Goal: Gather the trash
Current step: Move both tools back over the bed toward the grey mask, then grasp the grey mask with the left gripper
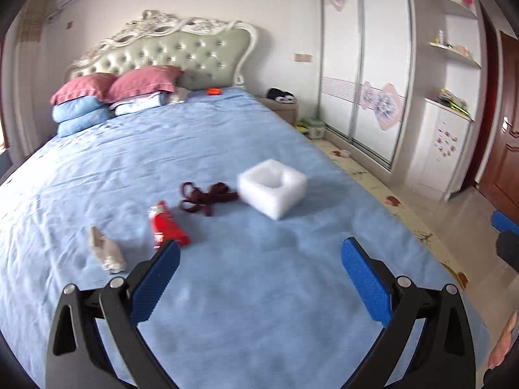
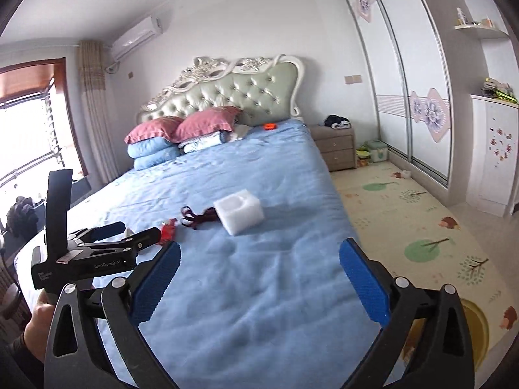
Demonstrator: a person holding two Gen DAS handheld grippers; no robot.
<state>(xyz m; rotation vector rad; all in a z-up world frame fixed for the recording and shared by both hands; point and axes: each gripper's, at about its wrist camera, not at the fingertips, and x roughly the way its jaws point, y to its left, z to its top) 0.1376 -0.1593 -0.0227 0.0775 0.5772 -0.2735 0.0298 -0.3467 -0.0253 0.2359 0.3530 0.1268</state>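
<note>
This is a bedroom in a home. A wide bed (image 2: 246,278) with a blue sheet has a tufted headboard (image 2: 233,94) and stacked pillows (image 2: 181,139) at its head end. A nightstand (image 2: 334,149) stands beside it (near a sliding-door wardrobe (image 2: 405,74)), and an air conditioner (image 2: 136,37) hangs on the wall.

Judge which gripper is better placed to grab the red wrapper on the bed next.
Left, probably. The left gripper hangs open with the red wrapper just beyond its left finger; the right gripper, also open, sits farther off.
</note>
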